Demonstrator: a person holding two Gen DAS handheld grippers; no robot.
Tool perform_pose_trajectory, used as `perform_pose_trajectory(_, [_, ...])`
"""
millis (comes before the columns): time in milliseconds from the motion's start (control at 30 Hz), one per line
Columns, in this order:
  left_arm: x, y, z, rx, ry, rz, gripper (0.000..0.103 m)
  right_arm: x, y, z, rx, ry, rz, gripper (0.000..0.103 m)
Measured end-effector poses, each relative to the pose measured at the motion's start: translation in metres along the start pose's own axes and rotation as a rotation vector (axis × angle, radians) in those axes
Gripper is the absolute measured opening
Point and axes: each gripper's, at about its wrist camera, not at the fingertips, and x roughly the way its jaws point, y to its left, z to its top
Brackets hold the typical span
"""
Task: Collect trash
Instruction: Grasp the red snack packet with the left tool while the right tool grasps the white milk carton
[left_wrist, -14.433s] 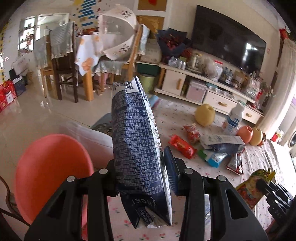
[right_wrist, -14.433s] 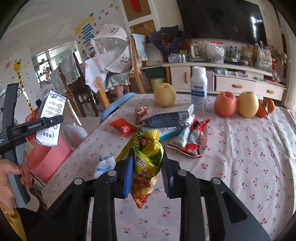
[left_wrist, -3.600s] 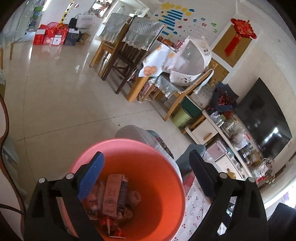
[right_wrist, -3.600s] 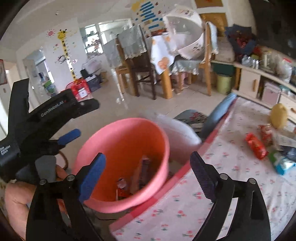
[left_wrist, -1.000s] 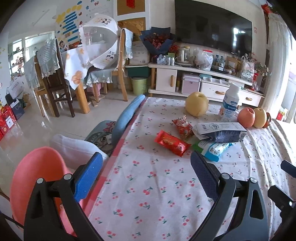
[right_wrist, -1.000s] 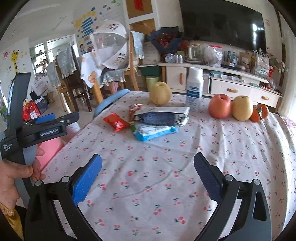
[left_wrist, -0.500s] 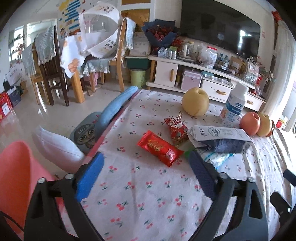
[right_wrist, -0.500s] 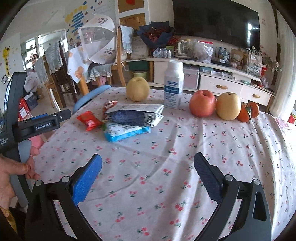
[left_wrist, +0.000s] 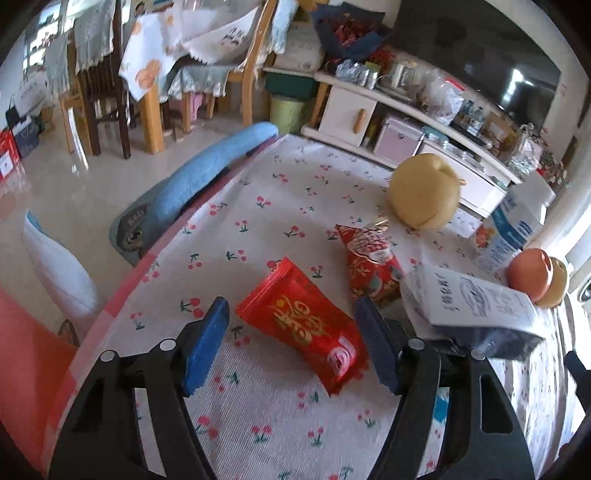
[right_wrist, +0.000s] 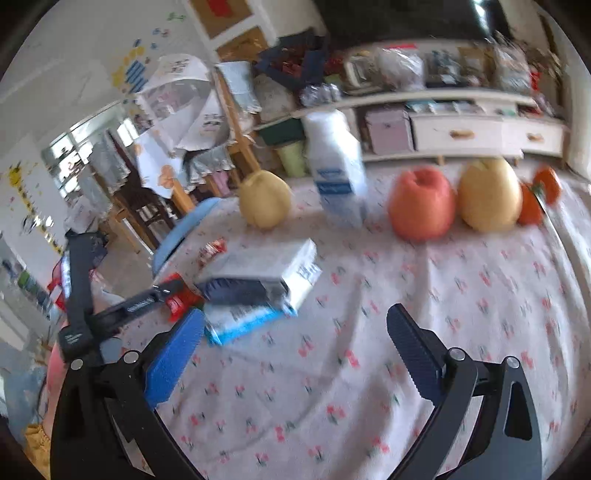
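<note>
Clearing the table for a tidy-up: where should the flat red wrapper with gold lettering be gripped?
Pinch the flat red wrapper with gold lettering across its narrow width, mid-length, coming from above. It lies flat and diagonal on the cherry-print tablecloth, already between the left gripper fingers.

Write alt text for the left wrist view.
The left gripper, jaws closing but not yet touching, straddles a red snack packet on a cherry-print tablecloth. Behind lie another red wrapper, a pear and a white carton.

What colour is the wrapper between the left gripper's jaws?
Red with gold print, clearest in the left wrist view: wrapper, left gripper.
</note>
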Motion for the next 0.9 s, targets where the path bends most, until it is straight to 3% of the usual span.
perform_pose_trajectory(100, [0.007, 0.001, 0.002, -0.015, 0.014, -0.003, 0.071, 0.012, 0.02, 0.013, -0.133, -0.028, -0.016, 0.098])
perform_pose_trajectory(333, [0.012, -0.006, 0.005, 0.033, 0.014, 0.022, 0.07, 0.061, 0.041, 0.039, -0.21, 0.029, 0.017, 0.097])
perform_pose_trajectory(433, [0.013, -0.009, 0.005, 0.058, 0.008, 0.031, 0.067, 0.088, 0.052, 0.049, -0.247, 0.09, 0.014, 0.092])
perform_pose_trajectory(467, [0.013, -0.01, 0.005, 0.062, 0.004, 0.031, 0.066, 0.097, 0.055, 0.051, -0.259, 0.12, 0.01, 0.085])
perform_pose_trajectory(567, [0.013, -0.014, 0.003, 0.086, 0.001, 0.03, 0.064, 0.128, 0.06, 0.049, -0.294, 0.268, 0.014, 0.08])
perform_pose_trajectory(700, [0.011, -0.018, 0.001, 0.114, 0.003, 0.007, 0.057, 0.127, 0.049, 0.04, -0.252, 0.34, 0.111, 0.077])
perform_pose_trajectory(900, [0.003, -0.026, -0.012, 0.193, 0.024, -0.037, 0.055, 0.095, 0.029, 0.01, -0.158, 0.36, 0.174, 0.075])
